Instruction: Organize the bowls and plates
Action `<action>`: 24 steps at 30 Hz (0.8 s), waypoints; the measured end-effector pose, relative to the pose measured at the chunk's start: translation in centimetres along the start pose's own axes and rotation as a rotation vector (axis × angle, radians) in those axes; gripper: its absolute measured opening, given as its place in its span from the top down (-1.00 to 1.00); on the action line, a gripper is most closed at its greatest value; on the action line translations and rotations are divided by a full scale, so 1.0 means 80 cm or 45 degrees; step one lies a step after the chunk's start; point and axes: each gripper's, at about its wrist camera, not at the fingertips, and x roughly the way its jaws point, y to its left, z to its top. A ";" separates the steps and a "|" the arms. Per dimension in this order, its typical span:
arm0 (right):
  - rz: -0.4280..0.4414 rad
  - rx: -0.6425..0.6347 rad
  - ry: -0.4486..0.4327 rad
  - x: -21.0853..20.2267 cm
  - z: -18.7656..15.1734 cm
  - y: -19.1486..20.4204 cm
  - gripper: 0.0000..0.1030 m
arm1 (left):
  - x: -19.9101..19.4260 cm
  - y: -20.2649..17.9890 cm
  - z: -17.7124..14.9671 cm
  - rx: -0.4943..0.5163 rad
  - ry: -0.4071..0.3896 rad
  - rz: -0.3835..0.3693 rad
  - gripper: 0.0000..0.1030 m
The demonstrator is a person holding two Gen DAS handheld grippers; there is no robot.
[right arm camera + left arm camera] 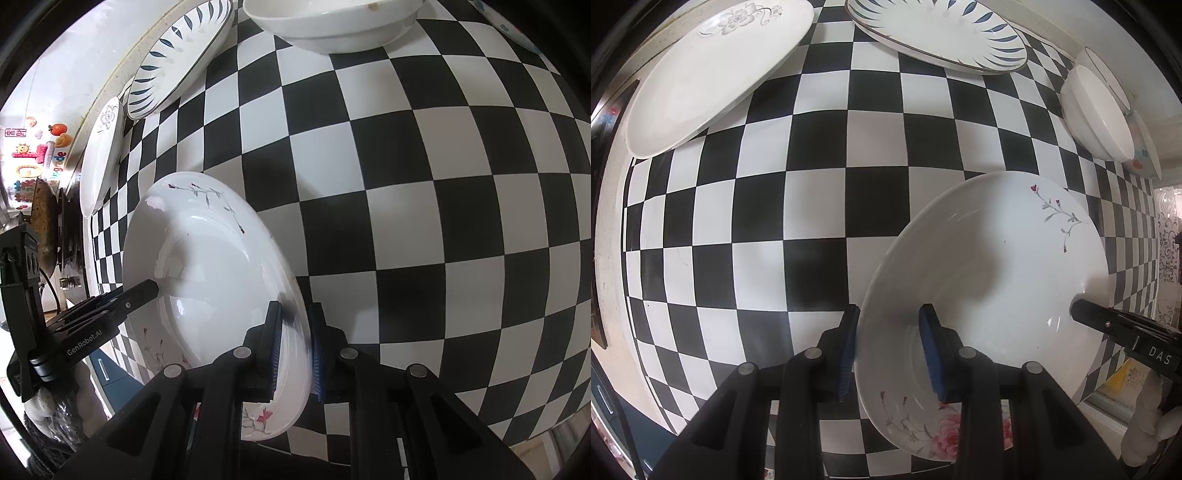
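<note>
A white deep plate with pink flowers and a grey sprig point(1008, 273) is held above the checkered table, each gripper on an opposite rim. My left gripper point(890, 347) is shut on its left rim. My right gripper point(295, 350) is shut on its right rim; the plate fills the lower left of the right wrist view point(207, 273). The right gripper's finger shows in the left wrist view point(1108, 325), and the left gripper's finger in the right wrist view point(136, 295).
On the checkered cloth point(820, 192) lie a white plate with a grey flower point(713, 77), a blue-leaf plate point(942, 33) and stacked white bowls point(1104, 110) beside a dotted bowl point(1145, 155). In the right wrist view, a white bowl point(332, 26) sits at the far edge.
</note>
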 end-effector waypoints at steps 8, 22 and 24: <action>0.015 0.017 0.007 -0.009 0.003 -0.007 0.68 | -0.028 0.009 0.003 -0.046 -0.041 0.100 0.40; 0.336 -0.190 -0.209 -0.118 0.056 0.100 -0.88 | -0.176 0.083 0.004 -0.267 -0.357 0.050 0.24; 0.335 -0.238 -0.186 -0.112 0.072 0.133 -0.88 | -0.186 0.112 0.016 -0.333 -0.381 0.055 0.24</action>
